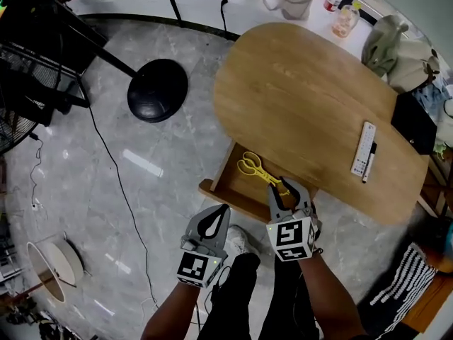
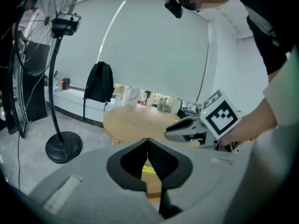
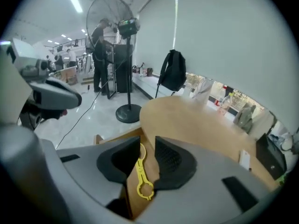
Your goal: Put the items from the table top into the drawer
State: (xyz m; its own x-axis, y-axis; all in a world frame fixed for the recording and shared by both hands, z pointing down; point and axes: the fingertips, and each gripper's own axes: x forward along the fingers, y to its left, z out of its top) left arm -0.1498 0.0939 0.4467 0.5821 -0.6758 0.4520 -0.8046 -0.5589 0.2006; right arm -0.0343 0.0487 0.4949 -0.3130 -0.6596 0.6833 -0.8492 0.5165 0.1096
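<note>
Drawer [image 1: 228, 188]: shallow wooden box, standing open under edge of oval wood-grain table [image 1: 297, 98]. Yellow scissor-shaped tool [image 1: 256, 168], thin plastic with looped ends, lies flat on drawer floor. Right gripper [image 1: 286, 188] above it, ribbed dark pads parted, gripping nothing. Left gripper [image 1: 221, 212] alongside, pads pressed together, empty. Slim white remote [image 1: 363, 148] and black pen [image 1: 369, 163] side by side on tabletop.

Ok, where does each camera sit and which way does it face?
Head view: overhead, looking down on table, drawer, left gripper, right gripper, forearms.
Left gripper view: along its closed jaws toward the table; right gripper shows.
Right gripper view: along its parted jaws into the drawer, yellow tool below.
All share the table.
</note>
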